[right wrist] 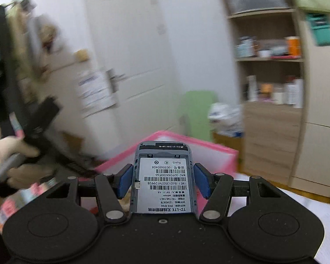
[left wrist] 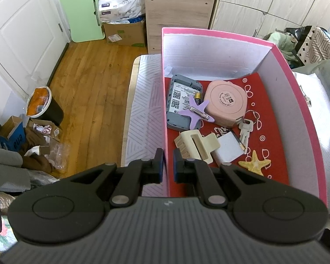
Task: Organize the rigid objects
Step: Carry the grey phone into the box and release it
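The left hand-held gripper point(left wrist: 167, 165) is closed on the near left wall of the pink box point(left wrist: 297, 83), one blue pad on each side of the wall. Inside the box, on its red lining, lie a grey router point(left wrist: 180, 101), a purple starfish hair clip point(left wrist: 198, 110), a pink round case point(left wrist: 226, 103), a bunch of keys point(left wrist: 245, 129), a cream claw clip point(left wrist: 195, 145) and a yellow starfish point(left wrist: 255, 162).

The right hand-held gripper point(right wrist: 164, 180) is raised above the box and partly open, with its blue pads pressing the sides of a second grey router point(right wrist: 164, 176), whose label faces the camera. The background is blurred. A person's hand point(right wrist: 13, 160) is left of the box.
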